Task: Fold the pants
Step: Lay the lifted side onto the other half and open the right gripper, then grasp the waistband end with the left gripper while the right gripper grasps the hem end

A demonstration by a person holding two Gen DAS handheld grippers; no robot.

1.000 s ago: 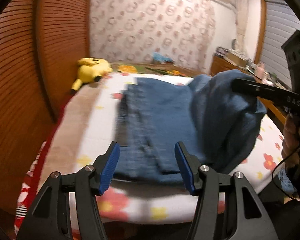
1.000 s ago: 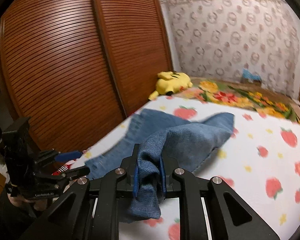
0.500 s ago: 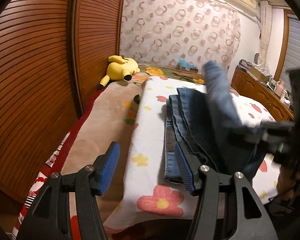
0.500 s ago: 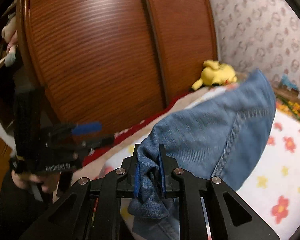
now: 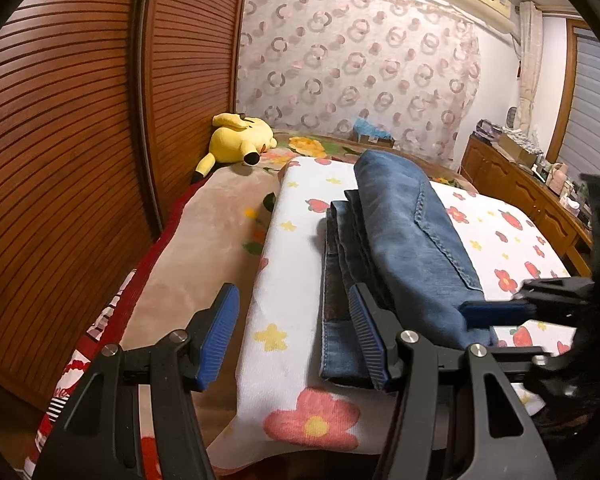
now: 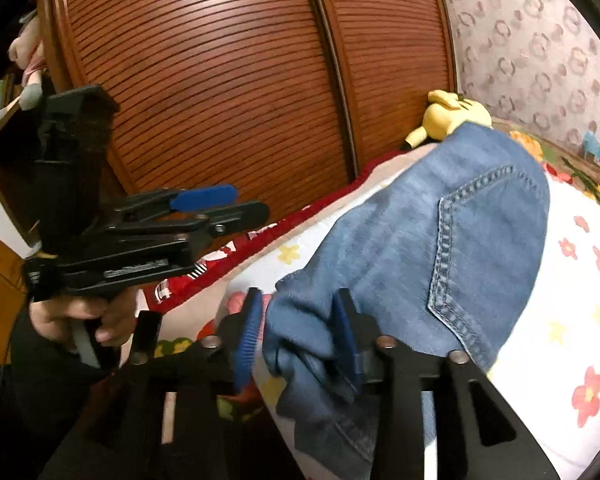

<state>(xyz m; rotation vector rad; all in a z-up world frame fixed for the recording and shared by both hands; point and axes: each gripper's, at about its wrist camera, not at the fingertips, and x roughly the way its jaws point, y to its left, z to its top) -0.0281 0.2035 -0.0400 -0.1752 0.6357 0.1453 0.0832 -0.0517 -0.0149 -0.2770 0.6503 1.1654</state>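
Note:
Blue jeans (image 5: 404,236) lie folded in a stack on the flowered white bed cover (image 5: 288,280), the top layer showing a back pocket (image 6: 472,248). My left gripper (image 5: 294,336) is open and empty; it hovers at the stack's near left edge, with its right pad over the waistband end. My right gripper (image 6: 298,336) has its jaws opening. A bunched denim end (image 6: 300,332) lies between them, with a gap at the left pad. In the left wrist view the right gripper (image 5: 500,314) sits at the stack's near right corner. A hand (image 6: 76,316) holds the left gripper (image 6: 220,206).
Slatted wooden wardrobe doors (image 5: 80,140) run along the bed's left side. A yellow plush toy (image 5: 240,138) lies at the far end. A beige blanket (image 5: 204,248) covers the left strip of the bed. A cluttered wooden dresser (image 5: 520,196) stands at the right.
My right gripper swung the jeans end over and down onto the stack, then its jaws parted from the cloth. The left gripper shifted along the bed's near edge and stayed open.

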